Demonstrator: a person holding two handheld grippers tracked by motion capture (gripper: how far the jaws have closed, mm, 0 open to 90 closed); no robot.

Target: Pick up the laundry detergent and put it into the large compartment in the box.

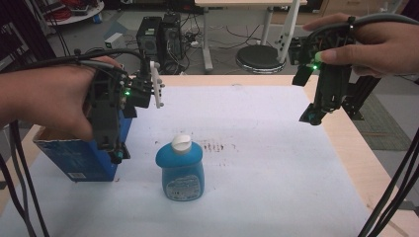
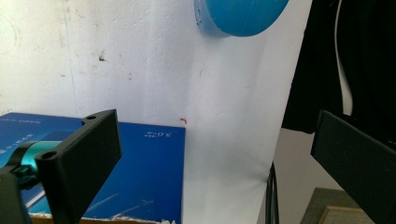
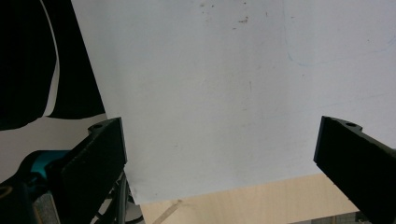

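The squat blue plastic bottle with a white flip cap [image 1: 181, 170] stands upright on the white sheet covering the worktop [image 1: 276, 163], near the front, roughly at the centre of the high view and untouched by either tool. At about 9 o'clock from it lies the dark blue cardboard box [image 1: 74, 158], at the left edge of the worktop, its top open toward the far side as far as I can tell.

The left gripper [image 1: 116, 154] hangs over that box, just at the box's near right corner, held in the person's left hand [image 1: 49, 101]. In the left gripper view its fingers [image 2: 88, 158] stand wide apart with nothing between them; the box top [image 2: 149, 177] sits below them and the rounded blue side of the bottle [image 2: 240, 16] shows at 12 o'clock, well apart.

Farther off, at about 2 o'clock from the bottle, the right gripper [image 1: 312, 117] hovers above the right edge of the sheet, carried by the right hand [image 1: 375, 44]. Its fingers [image 3: 100, 154] are also spread, over bare sheet.

Judging from this, the work looks barely begun: nothing is grasped, and reaching for, gripping and moving the bottle, possibly to the box, remain to be done.
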